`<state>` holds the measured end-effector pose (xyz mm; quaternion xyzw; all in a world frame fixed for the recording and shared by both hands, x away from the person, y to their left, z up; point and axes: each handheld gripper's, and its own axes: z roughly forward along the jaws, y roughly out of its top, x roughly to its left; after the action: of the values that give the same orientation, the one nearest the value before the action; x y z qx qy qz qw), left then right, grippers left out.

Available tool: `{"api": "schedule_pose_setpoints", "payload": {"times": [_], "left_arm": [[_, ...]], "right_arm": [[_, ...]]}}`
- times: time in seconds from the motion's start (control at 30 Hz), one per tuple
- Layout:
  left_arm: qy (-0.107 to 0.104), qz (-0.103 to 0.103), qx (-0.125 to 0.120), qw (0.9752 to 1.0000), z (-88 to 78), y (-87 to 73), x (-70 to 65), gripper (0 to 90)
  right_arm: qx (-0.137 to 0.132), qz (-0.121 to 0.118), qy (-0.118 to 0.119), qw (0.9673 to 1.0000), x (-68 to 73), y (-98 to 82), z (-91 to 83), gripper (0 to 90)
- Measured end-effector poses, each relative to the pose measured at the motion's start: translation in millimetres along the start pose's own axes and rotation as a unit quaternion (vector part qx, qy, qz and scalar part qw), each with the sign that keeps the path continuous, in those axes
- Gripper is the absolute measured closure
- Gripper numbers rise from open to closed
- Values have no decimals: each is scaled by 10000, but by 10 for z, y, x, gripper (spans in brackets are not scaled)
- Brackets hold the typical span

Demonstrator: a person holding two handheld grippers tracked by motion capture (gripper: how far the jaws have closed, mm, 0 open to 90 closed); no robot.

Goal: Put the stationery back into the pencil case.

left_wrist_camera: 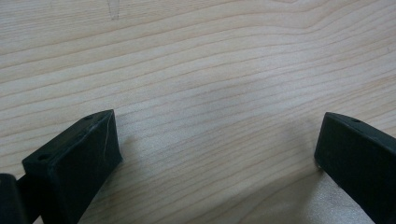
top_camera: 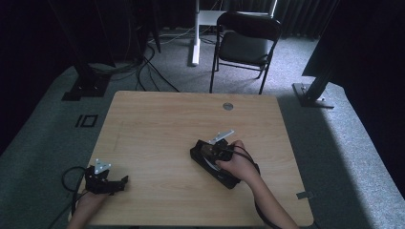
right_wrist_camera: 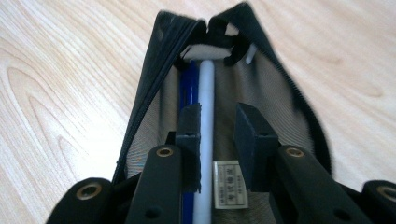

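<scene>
- Two pens, a white pen (right_wrist_camera: pixel 207 93) and a blue pen (right_wrist_camera: pixel 187 88), are seen lying lengthwise inside the open black pencil case (right_wrist_camera: pixel 154 84), and the right tongs (right_wrist_camera: pixel 218 135) are lowered into the case mouth above them.
- The right tongs stand narrowly parted; the white pen lies against the left jaw with a gap to the other, so no firm pinch is judged to be made.
- The left tongs (left_wrist_camera: pixel 217 149) are held wide and empty over bare counter (left_wrist_camera: pixel 196 60).
- In the high view the pencil case (top_camera: pixel 210 164) lies right of the counter's (top_camera: pixel 157 138) middle, under the right hand (top_camera: pixel 236 162); the left tongs (top_camera: pixel 112 183) rest near the front left corner.
- For a clean placement, the jaws should be spread fully before withdrawal, lifted straight along the pens, and kept clear of the zipper edges (right_wrist_camera: pixel 299 98).
</scene>
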<state>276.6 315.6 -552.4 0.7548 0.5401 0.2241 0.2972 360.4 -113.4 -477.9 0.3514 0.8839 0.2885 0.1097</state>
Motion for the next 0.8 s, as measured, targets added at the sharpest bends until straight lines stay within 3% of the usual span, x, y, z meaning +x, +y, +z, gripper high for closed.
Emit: {"api": "schedule_pose_setpoints", "payload": {"times": [0.47, 0.57, 0.63, 0.8], "left_arm": [[-1, 0, 0, 10000, 0, 0, 0, 3], [-1, 0, 0, 10000, 0, 0, 0, 3], [-1, 0, 1, 10000, 0, 0, 0, 3], [-1, -1, 1, 10000, 0, 0, 0, 3]], "right_arm": [[-457, -34, 0, 9989, -27, 37, -227, 656], [-525, 31, 45, 9986, -33, 37, -241, 622], [-626, 207, 116, 9978, -55, 33, -261, 545], [-748, 281, 109, 9967, -81, 25, -285, 511]]}}
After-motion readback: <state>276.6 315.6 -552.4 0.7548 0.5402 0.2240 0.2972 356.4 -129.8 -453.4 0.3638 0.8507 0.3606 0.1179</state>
